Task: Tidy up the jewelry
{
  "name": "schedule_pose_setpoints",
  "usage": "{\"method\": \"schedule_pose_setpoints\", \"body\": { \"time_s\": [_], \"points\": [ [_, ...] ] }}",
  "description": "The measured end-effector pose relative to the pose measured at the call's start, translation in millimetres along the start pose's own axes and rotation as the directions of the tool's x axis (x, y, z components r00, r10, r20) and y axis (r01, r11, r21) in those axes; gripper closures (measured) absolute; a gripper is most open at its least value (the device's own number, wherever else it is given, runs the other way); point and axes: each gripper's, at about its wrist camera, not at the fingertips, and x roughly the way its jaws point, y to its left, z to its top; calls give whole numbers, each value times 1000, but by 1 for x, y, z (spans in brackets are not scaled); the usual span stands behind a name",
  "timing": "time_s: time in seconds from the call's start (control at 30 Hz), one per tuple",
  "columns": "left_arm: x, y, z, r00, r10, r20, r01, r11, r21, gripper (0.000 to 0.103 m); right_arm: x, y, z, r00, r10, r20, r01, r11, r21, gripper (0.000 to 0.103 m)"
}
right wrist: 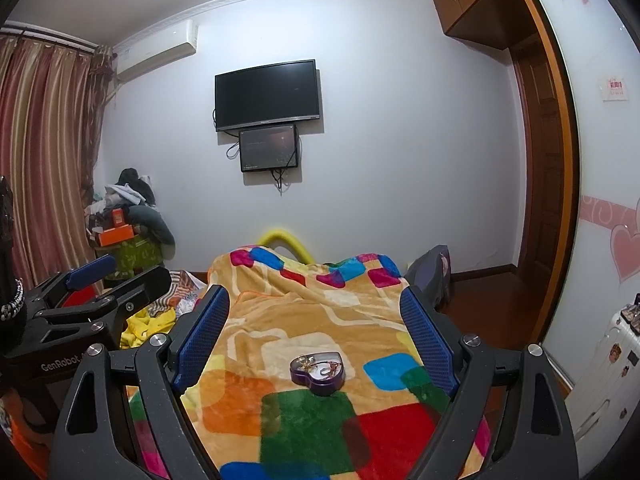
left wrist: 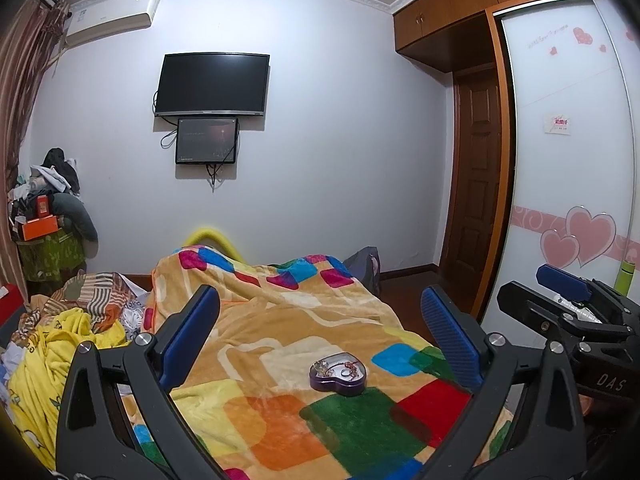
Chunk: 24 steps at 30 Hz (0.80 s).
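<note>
Jewelry [right wrist: 320, 366] sits in a heart-shaped tin [left wrist: 338, 373] between both grippers' spread fingers [right wrist: 204, 336]; only the right view shows a suitcase [right wrist: 612, 360].

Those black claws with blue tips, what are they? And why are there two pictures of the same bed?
They are grabbers, like big tongs, that a person holds, one in each hand. Each has a small camera looking out between its two fingers, so you get two pictures. One picture is from the left gripper, the other from the right gripper; each can also see the other one off to the side. Both are open and hold nothing. In front of them is a bed with a colourful blanket. On the blanket sits a purple heart-shaped box, lid off, with small jewelry inside. Nothing has been picked up yet.
</note>
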Motion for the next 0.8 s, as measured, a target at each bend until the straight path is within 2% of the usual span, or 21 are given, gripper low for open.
{"method": "schedule_pose_setpoints", "body": {
  "time_s": [0.8],
  "points": [
    [1, 0, 1, 1000, -16, -7, 16, 1000, -8, 1, 1, 0, 1, 1000, 7, -6, -7, 1000, 24, 18]
  ]
}}
